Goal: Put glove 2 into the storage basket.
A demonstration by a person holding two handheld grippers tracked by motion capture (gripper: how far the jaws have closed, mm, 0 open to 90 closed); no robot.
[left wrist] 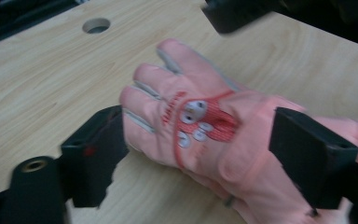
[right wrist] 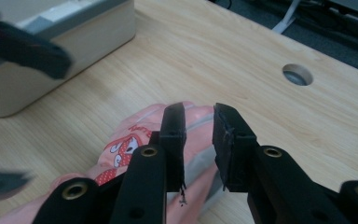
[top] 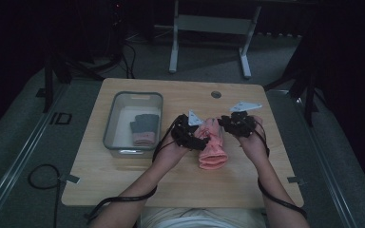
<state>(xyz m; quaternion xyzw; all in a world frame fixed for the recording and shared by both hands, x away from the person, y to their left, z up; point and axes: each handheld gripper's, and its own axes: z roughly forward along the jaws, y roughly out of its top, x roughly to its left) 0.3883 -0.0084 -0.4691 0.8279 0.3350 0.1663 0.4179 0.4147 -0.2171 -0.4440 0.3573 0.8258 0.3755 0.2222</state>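
A pink glove [top: 213,152] with a red cartoon print lies on the wooden table [top: 123,180], its cuff toward the person. In the left gripper view its back [left wrist: 168,84] faces up. My left gripper [top: 190,130] is open, and its jaws [left wrist: 196,135] stand wide apart on either side of the glove's palm. My right gripper [top: 237,124] hovers at the finger end. Its jaws [right wrist: 199,114] are only a narrow gap apart, just over the glove's fingers [right wrist: 121,149], with nothing clearly clamped between them.
A grey plastic bin [top: 108,128] stands on the table's left with a grey and pink glove [top: 145,128] inside; its wall [right wrist: 74,42] is near in the right gripper view. A round cable hole [top: 216,94] is at the back. Cables trail off the front edge.
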